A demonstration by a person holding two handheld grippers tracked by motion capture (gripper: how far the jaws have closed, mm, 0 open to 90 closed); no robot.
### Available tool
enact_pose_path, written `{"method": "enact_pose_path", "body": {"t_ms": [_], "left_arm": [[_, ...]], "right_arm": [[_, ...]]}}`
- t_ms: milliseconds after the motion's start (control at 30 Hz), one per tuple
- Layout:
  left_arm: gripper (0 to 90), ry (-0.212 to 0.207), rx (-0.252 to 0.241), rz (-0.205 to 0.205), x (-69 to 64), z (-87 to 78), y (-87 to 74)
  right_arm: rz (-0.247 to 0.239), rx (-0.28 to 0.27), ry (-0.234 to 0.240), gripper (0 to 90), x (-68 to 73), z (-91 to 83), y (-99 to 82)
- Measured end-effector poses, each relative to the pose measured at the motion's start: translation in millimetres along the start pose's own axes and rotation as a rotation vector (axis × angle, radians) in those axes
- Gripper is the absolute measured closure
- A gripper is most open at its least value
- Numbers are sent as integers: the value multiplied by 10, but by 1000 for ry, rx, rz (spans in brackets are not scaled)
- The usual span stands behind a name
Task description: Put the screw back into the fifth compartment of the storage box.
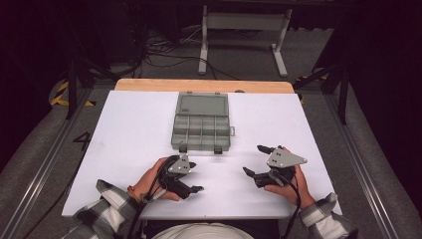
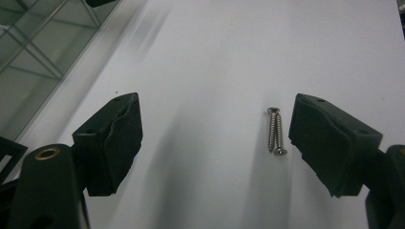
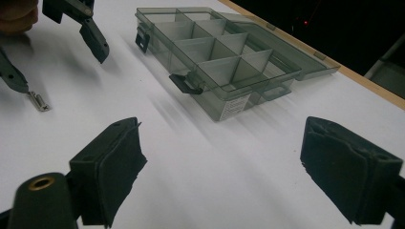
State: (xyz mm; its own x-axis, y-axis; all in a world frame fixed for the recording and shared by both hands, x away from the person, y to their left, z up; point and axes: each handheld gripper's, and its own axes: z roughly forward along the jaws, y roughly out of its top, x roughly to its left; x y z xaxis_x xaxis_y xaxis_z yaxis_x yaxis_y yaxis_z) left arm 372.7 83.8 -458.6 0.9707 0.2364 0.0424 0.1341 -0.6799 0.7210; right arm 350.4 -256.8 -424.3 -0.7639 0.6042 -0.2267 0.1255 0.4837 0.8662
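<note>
Two small metal screws point(image 2: 276, 131) lie side by side on the white table, just inside the right-hand jaw of my left gripper point(image 2: 215, 126). That gripper is open, low over the table and straddles them without touching. The right gripper view shows the same screws point(image 3: 39, 101) by one finger of the left gripper point(image 3: 55, 67). A smoky grey compartment box point(image 1: 201, 127) lies open mid-table, its lid folded back, its compartments looking empty. My left gripper point(image 1: 197, 176) is in front of the box; my right gripper point(image 1: 252, 159) is open, holds nothing and points left.
The white table top point(image 1: 129, 139) has bare room left and right of the box. The box point(image 3: 224, 52) has two dark latches facing me. A wooden strip point(image 1: 204, 85) runs along the far edge, with cables and a metal stand on the floor beyond.
</note>
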Motion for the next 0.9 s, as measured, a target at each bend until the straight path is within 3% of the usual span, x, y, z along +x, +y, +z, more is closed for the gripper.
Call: {"method": "enact_pose_path", "body": {"t_ms": [600,633,700,767,800,900], "left_arm": [[238,-25,26,-13,62,140,50],[304,-33,23,-10,69,139,49],[347,-53,16,-15,69,129,43],[462,-50,24,-16,60,110,43],[462,-48,30,-19,51,95,43],[570,-47,40,-32,17,47,19]], "right_arm": [[-1,5,1,142,-3,3,-5],[-4,6,1,142,-3,2,-5],[-4,6,0,142,-3,2,-5],[-6,8,-1,142,-4,1,-5],[-6,8,-1,142,-4,1,-5],[-8,8,-2,142,-3,-4,-7]]}}
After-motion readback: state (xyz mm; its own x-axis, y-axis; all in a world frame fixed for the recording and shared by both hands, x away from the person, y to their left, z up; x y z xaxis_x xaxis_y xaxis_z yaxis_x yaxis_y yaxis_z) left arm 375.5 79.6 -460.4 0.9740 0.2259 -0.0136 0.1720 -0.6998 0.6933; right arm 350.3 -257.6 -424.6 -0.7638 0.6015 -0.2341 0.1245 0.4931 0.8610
